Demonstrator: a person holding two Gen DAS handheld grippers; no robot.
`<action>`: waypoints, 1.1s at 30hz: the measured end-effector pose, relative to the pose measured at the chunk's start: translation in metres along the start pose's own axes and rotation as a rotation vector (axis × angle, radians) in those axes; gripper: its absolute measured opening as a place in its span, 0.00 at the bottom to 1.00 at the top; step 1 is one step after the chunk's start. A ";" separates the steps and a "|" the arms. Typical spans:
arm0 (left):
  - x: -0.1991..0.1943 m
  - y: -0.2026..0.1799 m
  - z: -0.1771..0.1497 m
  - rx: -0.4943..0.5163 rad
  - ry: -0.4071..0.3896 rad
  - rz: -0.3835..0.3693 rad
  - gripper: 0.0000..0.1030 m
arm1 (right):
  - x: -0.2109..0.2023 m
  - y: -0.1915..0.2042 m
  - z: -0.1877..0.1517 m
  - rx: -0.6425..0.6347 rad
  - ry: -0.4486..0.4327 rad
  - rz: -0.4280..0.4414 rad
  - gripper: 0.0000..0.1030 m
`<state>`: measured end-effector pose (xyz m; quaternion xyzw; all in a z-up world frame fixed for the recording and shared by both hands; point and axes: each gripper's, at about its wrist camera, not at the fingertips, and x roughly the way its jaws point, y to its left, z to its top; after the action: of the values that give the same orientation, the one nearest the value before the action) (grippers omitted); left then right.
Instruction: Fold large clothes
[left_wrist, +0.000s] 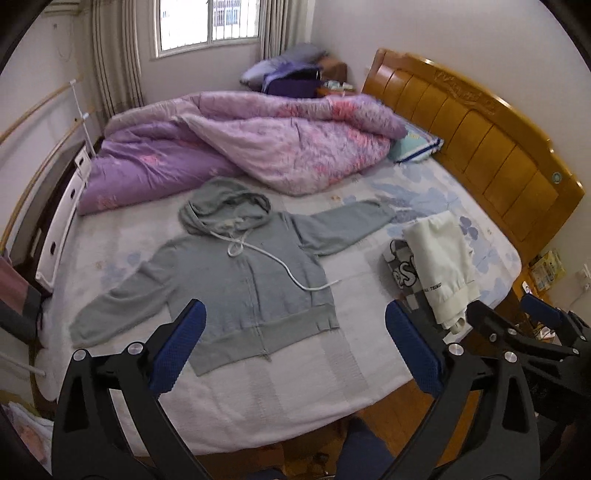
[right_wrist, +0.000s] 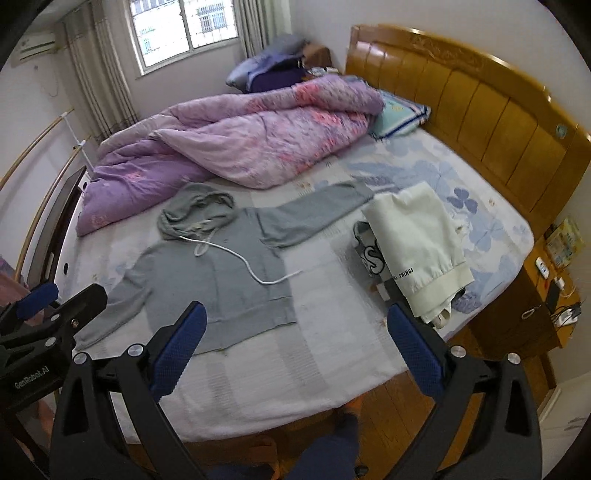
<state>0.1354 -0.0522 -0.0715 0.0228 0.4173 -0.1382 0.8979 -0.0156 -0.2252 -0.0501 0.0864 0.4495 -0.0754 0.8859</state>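
Both grippers hang above the near edge of the bed (left_wrist: 369, 369), tilted down at it; the left gripper (left_wrist: 295, 332) has its jaws spread wide with nothing between them, and the right gripper (right_wrist: 295, 332) likewise – wide apart, empty; ahead of the left gripper, just beyond its fingertips, the grey hoodie (left_wrist: 243, 280) lies flat on the sheet, sleeves out to either side, hood away from the grippers, its white drawstring (left_wrist: 284, 269) trailing across the chest; ahead and right of the right gripper sits a pile of folded clothes (right_wrist: 413, 251) – white on top; farther off lies a purple quilt (left_wrist: 236, 147), bunched.
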 end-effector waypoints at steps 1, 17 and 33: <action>-0.013 0.005 0.000 0.003 -0.018 0.005 0.95 | -0.010 0.007 -0.001 -0.001 -0.010 -0.002 0.92; -0.078 0.018 0.000 -0.005 -0.107 0.006 0.95 | -0.065 0.032 -0.003 -0.028 -0.077 -0.036 0.92; -0.065 -0.012 0.015 -0.036 -0.117 0.065 0.95 | -0.068 0.000 0.010 -0.078 -0.099 0.012 0.92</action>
<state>0.1039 -0.0513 -0.0117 0.0121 0.3656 -0.1027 0.9250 -0.0470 -0.2236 0.0107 0.0507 0.4073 -0.0564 0.9101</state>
